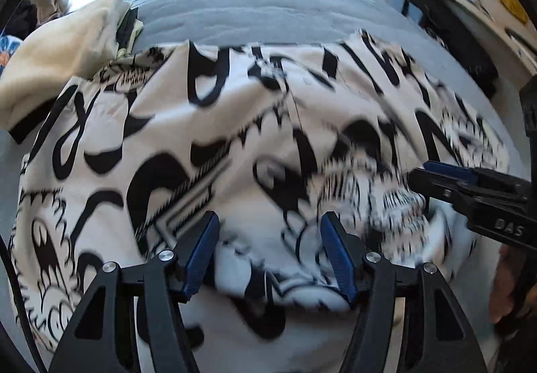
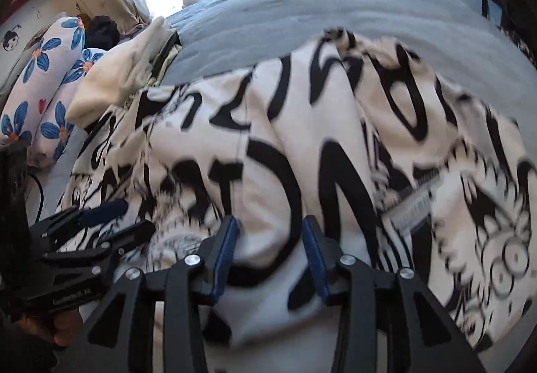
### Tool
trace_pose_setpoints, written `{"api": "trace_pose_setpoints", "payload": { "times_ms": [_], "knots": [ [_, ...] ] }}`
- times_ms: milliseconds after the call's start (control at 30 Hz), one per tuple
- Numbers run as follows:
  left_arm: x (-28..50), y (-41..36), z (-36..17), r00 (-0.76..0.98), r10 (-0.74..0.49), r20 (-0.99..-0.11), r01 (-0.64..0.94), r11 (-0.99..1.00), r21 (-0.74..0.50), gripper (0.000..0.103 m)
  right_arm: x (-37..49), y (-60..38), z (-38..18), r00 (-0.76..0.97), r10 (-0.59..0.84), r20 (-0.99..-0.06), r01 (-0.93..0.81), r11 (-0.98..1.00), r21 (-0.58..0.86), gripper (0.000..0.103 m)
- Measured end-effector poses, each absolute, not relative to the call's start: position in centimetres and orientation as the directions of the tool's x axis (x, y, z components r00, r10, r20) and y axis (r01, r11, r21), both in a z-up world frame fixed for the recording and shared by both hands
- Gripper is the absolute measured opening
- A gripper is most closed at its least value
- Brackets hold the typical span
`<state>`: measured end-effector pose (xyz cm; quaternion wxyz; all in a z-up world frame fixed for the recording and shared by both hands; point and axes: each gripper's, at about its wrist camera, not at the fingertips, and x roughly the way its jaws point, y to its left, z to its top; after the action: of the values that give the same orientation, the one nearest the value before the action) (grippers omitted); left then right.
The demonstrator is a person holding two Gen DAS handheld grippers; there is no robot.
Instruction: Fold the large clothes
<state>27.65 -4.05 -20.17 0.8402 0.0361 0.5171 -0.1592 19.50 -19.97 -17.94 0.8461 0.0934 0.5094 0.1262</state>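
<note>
Now, white garment with black print (image 1: 235, 145) spread flat on grey bed (image 1: 255, 0), right under both my tongs. Left tongs (image 1: 270, 225) part open, blue pads apart, nothing gripped, cloth lying below gap. Right tongs (image 2: 270, 232) part open too, over printed fabric, pads not pinching it. Right tongs seen from left view at right edge, tip near garment. Cream garment (image 1: 63, 47) heaped just beyond far left corner. Floral pillows (image 2: 43, 84) beside it.
</note>
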Motion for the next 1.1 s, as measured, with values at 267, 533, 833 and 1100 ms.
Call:
{"api": "trace_pose_setpoints", "payload": {
  "times_ms": [267, 533, 833, 1100],
  "knots": [
    [25.7, -2.8, -20.4, 0.409, -0.209, -0.888, 0.27, 0.958, -0.101, 0.061, 17.3, -18.0, -17.8, 0.442, 0.169, -0.881, -0.138, 0.983, 0.119, 0.041],
    [23.4, -1.7, -16.2, 0.469, -0.217, -0.856, 0.244, 0.963, -0.111, 0.061, 15.4, -18.0, -13.8, 0.484, 0.166, -0.859, -0.138, 0.984, 0.113, 0.041],
    [18.1, -0.2, -10.0, 0.537, -0.161, -0.828, 0.199, 0.978, -0.061, 0.063, 9.4, -17.4, -6.0, 0.592, 0.171, -0.788, -0.196, 0.978, 0.064, 0.041],
    [13.2, 2.4, -5.7, 0.588, -0.115, -0.801, 0.147, 0.989, -0.034, 0.071, 4.1, -17.3, 0.6, 0.679, 0.147, -0.719, -0.238, 0.971, -0.027, 0.041]
  ]
}}
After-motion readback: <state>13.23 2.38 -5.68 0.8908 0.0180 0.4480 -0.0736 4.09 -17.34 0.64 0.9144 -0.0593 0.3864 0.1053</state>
